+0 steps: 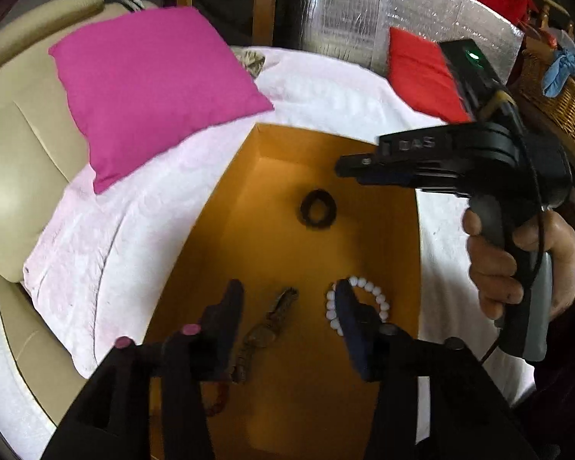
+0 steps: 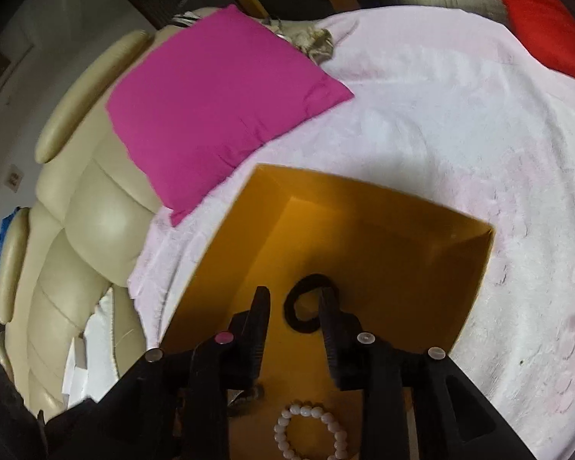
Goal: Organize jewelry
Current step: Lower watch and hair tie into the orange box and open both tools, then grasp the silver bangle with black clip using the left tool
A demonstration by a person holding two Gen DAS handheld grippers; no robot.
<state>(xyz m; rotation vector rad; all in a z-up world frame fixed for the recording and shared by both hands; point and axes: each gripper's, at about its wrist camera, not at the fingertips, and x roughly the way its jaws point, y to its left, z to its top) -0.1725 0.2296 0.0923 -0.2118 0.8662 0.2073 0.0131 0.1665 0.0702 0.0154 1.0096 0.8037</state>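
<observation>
An open orange box (image 1: 383, 145) lies on a white bedspread. Inside lie a black ring-shaped bracelet (image 1: 318, 210), a white bead bracelet (image 1: 368, 291), a brown wristwatch (image 1: 272, 326) and a reddish bead string (image 1: 216, 404), partly hidden. My left gripper (image 1: 289, 293) is open above the box, the watch between its fingers, its right finger over the white bracelet. My right gripper (image 2: 294, 301) is open over the black bracelet (image 2: 306, 306); it also shows in the left wrist view (image 1: 349, 166). The white bracelet (image 2: 310, 433) lies below it, in the box (image 2: 364, 199).
A magenta pillow (image 1: 153, 84) lies left of the box, a red pillow (image 1: 421, 73) at the far right. A beige padded headboard (image 1: 19, 145) runs along the left. A wicker basket (image 1: 559, 99) stands at the right edge. White bedspread (image 2: 460, 134) surrounds the box.
</observation>
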